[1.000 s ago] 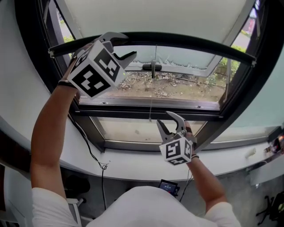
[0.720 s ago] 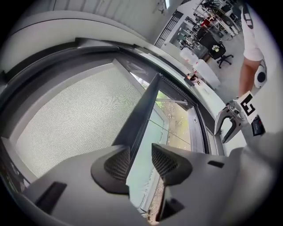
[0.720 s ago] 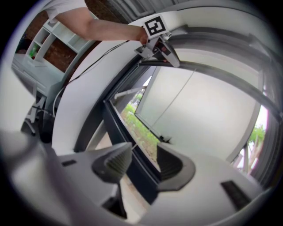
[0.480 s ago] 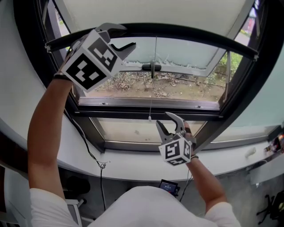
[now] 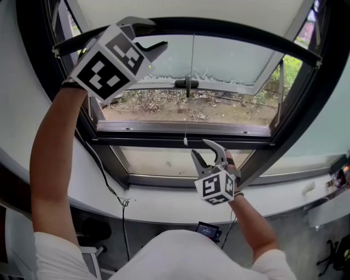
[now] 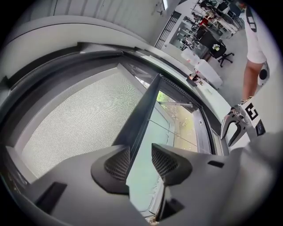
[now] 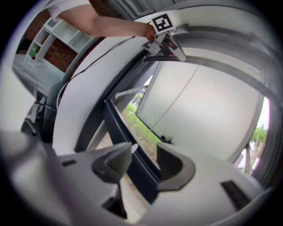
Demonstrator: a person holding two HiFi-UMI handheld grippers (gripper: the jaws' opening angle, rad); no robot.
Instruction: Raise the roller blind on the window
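The white roller blind covers the top of the window, and its black bottom bar spans the frame. My left gripper is raised at the bar's left end, open, with the bar running between its jaws. The bar lies against one pad, and glass shows between it and the other pad. The mesh fabric fills the left of that view. My right gripper hangs lower at the centre, open and holding nothing. The thin pull cord's white end sits beside one fingertip.
A black window handle sits on the outward-tilted pane. The dark window frame and white sill lie below, and a cable hangs off the sill at the left. Desks and a chair stand in the room behind.
My left gripper has risen and the blind's bottom bar has gone up with it, so more glass shows. The right gripper has stayed where it was.
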